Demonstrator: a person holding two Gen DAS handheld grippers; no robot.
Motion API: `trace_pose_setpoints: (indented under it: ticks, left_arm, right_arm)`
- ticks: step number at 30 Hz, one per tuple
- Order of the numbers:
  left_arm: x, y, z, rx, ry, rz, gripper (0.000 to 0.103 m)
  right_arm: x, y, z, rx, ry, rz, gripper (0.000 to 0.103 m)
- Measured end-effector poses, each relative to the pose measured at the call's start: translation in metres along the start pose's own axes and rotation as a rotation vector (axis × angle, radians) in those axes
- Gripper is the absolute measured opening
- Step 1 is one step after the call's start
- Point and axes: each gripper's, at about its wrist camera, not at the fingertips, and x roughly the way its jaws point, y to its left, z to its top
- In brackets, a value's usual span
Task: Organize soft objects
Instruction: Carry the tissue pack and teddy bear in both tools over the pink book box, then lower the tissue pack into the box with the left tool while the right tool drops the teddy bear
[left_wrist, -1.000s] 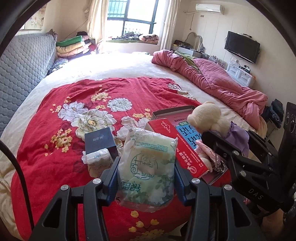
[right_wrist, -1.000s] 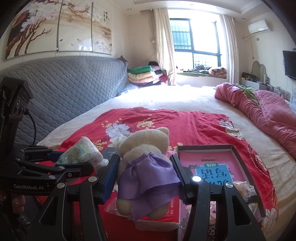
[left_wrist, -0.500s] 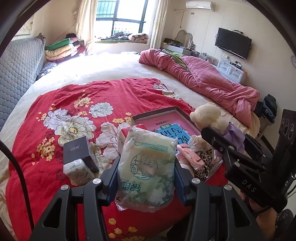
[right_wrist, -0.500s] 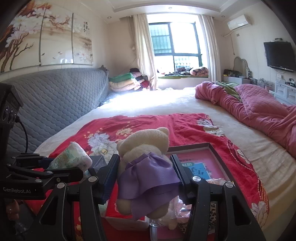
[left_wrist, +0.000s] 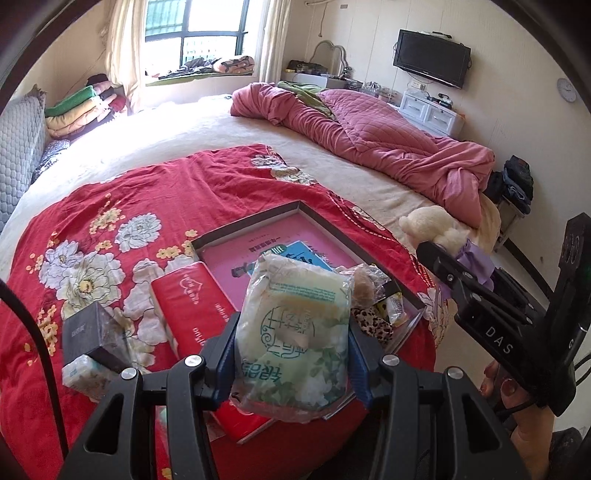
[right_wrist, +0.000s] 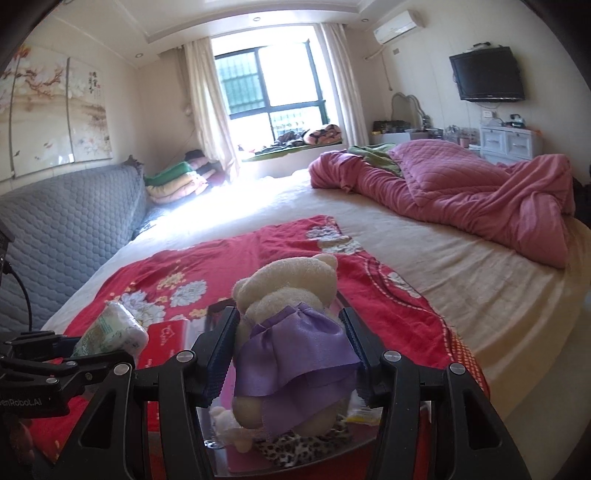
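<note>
Both tongs are loaded. Left gripper (left_wrist: 293, 354) is clamped on a soft tissue pack (left_wrist: 295, 328), its blue pads pressing the wrapper's two sides so the pack stands upright between them. Right gripper (right_wrist: 290, 350) is closed on a cream teddy bear (right_wrist: 288, 306) in a purple dress, pinched at the body so the head rises clear above the fingertips and the legs hang below. Gripping each thing at its middle looks deliberate: soft goods sag, and a hold across the bulk keeps them from folding or slipping out.

Both things are held in the air above the near edge of the red floral blanket (left_wrist: 166, 192) spread on the bed. Under and just beyond them lies a shallow dark-rimmed box (left_wrist: 301, 206) with a pink booklet inside; a leopard-print piece and small wrapped items crowd its near corner. A red carton (left_wrist: 192, 306) lies just beside the box's left edge, and a dark small box (left_wrist: 86, 332) sits nearer the blanket's left edge, on top of another tissue pack (left_wrist: 83, 373).

The left tool tilts steeply down over the box. The right one points more nearly level, out across the bed, to the right of the left tool; part of the person's hand (left_wrist: 517, 417) shows on its grip. Judging by this, both soft things are being carried clear of the clutter.
</note>
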Motion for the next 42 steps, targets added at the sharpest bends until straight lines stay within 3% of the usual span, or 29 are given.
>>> trace_pose_setpoints:
  ticks: [11,20,35,42]
  left_arm:
    - [0.076,-0.037,0.004,0.053,0.135,-0.031,0.051]
    - [0.114,-0.034,0.004,0.038,0.207,-0.021,0.051]
    - [0.13,-0.016,0.006,0.01,0.221,-0.01,0.051]
    - [0.131,-0.013,0.007,0.017,0.221,-0.009,0.051]
  right_arm:
    - [0.021,-0.047,-0.019,0.075,0.079,-0.07,0.057]
    - [0.049,-0.058,-0.034,0.076,0.17,-0.075,0.057]
    - [0.094,-0.04,-0.044,0.037,0.252,-0.008,0.057]
    - [0.106,-0.037,-0.042,0.033,0.25,0.021,0.057]
